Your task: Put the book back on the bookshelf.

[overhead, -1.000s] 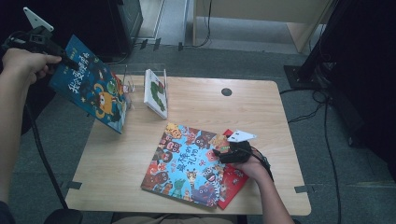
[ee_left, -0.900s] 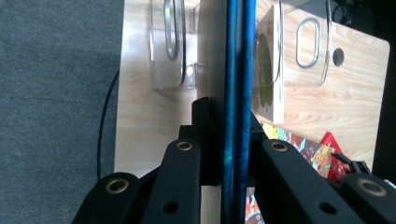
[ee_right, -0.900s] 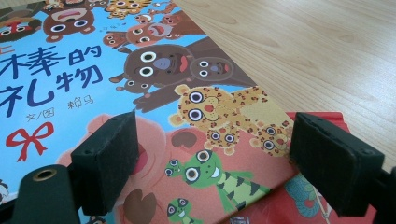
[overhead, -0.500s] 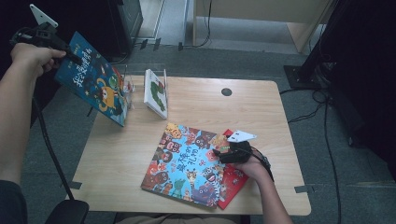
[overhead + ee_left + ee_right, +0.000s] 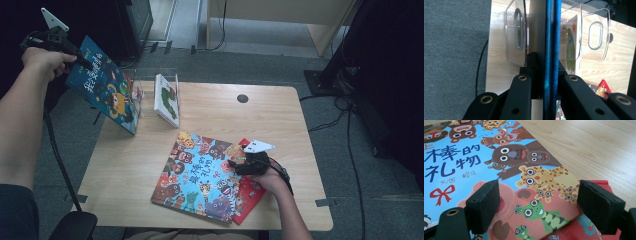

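Note:
My left gripper (image 5: 84,63) is shut on the top edge of a blue picture book (image 5: 106,91), held tilted in the air over the table's left edge. In the left gripper view the jaws pinch the book's blue edge (image 5: 551,45) just in front of a clear acrylic book rack (image 5: 517,35). A white and green book (image 5: 167,100) leans in that rack (image 5: 138,93). My right gripper (image 5: 235,163) rests open over a colourful animal book (image 5: 199,176) that lies flat on a red book (image 5: 251,193). Its pads (image 5: 485,202) stand wide apart above the cover (image 5: 474,157).
The wooden table (image 5: 260,120) has a small dark hole (image 5: 242,98) at the back. A black stand pole (image 5: 60,160) and chair base stand at the left. Cables run over the grey floor (image 5: 350,150) at the right.
My left hand has shifted a little to the right and away from me with the blue book, closer to the rack. The right gripper has not moved.

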Demonstrator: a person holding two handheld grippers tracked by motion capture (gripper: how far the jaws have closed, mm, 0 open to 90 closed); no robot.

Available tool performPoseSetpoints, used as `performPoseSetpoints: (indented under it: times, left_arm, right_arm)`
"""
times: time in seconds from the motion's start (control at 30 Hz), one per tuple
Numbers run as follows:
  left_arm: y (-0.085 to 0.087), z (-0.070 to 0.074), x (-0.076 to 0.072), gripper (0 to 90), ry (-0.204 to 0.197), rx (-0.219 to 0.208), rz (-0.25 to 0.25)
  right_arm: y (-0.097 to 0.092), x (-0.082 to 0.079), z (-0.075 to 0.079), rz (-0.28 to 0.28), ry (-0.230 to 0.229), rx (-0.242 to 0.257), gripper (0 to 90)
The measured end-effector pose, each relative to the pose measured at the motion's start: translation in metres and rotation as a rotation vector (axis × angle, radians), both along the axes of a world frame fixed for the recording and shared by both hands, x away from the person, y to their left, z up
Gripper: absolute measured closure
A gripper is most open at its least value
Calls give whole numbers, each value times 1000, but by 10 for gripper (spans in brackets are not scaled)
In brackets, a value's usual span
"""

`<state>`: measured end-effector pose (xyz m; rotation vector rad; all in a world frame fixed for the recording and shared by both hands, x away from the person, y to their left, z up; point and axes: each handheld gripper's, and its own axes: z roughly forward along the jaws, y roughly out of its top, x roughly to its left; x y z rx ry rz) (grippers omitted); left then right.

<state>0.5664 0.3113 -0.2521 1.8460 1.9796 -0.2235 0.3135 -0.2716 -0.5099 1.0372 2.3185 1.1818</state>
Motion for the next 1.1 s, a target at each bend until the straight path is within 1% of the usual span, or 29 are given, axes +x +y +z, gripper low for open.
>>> performPoseSetpoints:
  times: [0.17,0.3,0.53,0.67,0.7,0.73,0.77,0.8,0.87,0.93,0.97,1.1]
  left_arm:
    - [2,-3,1,828,-6,-10,9]
    - [4,-4,0,827,-3,-15,10]
    - [11,-7,-1,813,2,-45,21]
    - [14,-8,-2,804,-5,-54,20]
    - [14,-8,-2,791,-5,-54,15]
    - [15,-8,-2,771,-8,-64,18]
    - [16,-9,-3,771,-17,-68,21]
    - [16,-9,-3,762,-21,-66,11]
    - [15,-10,-4,759,-10,-68,-1]
    - [16,-10,-5,757,-14,-69,0]
    - [16,-10,-5,737,-14,-70,-4]
    - [16,-10,-5,708,-4,-67,-21]
  right_arm:
    - [0,0,0,-1,-1,-1,185]
    - [0,0,0,-2,-1,1,185]
    - [0,0,0,-1,2,0,185]
    - [0,0,0,-1,0,-1,184]
    - [0,0,0,-2,-1,-1,184]
    - [0,0,0,-1,1,-1,184]
    - [0,0,0,-1,1,-1,184]
    - [0,0,0,-1,1,-1,184]
    - [0,0,0,-1,3,0,184]
    - [0,0,0,-2,2,0,184]
    - [0,0,0,-1,2,0,185]
    - [0,0,0,-1,2,0,184]
